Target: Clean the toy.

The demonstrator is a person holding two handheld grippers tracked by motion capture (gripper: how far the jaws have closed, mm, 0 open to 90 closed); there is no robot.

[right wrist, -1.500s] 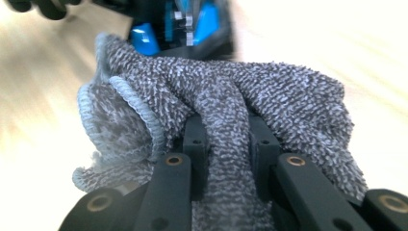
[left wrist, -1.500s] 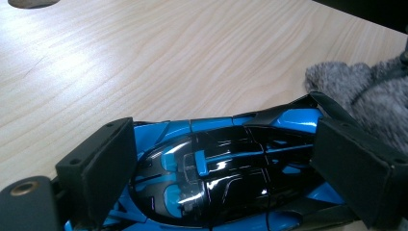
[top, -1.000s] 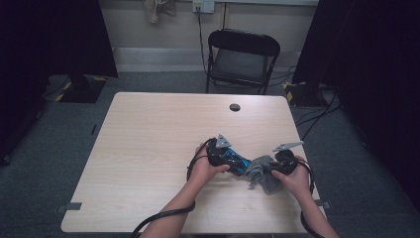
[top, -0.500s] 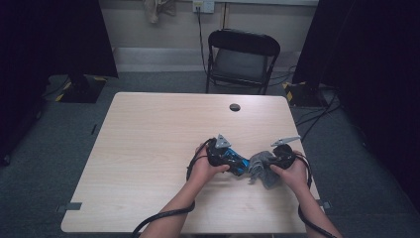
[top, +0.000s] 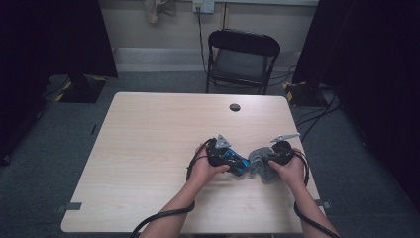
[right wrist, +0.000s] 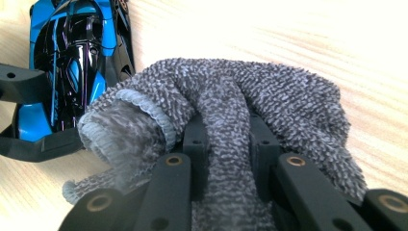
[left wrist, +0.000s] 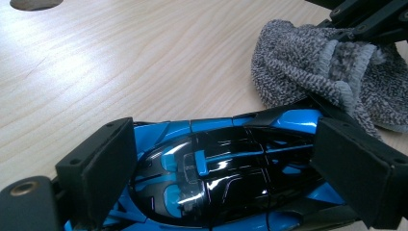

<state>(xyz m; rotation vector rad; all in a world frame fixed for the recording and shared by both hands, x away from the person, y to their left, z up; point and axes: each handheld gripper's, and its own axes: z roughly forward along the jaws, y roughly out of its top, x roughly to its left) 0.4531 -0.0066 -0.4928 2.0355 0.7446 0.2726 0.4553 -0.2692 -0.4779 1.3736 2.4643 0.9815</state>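
Toy car, blue and black, glossy: we see it clamped across its body between the two fingers of the left gripper. In the left gripper view one finger sits at 9 o'clock of the car, the other at 3 o'clock, both pressed on its sides. In the high view the car lies low over the table, at about 4 o'clock from the table's middle; we cannot tell if its wheels touch the wood.

Grey cloth, knitted and bunched up: the right gripper has its fingers closed together on a fold of it, pinched tight, with cloth draping over both sides. In the high view the cloth sits at 3 o'clock of the car, just beside it. In the right gripper view the cloth's rolled hem is right up against the car's flank; touching or a hair apart, we cannot tell.

Left hand wraps the left gripper and right hand wraps the right gripper; the forearms enter from 6 o'clock. Black cables trail off the near table edge.

A round hole is in the table at 12 o'clock of the car, well apart. A black folding chair stands beyond the far edge of the table.
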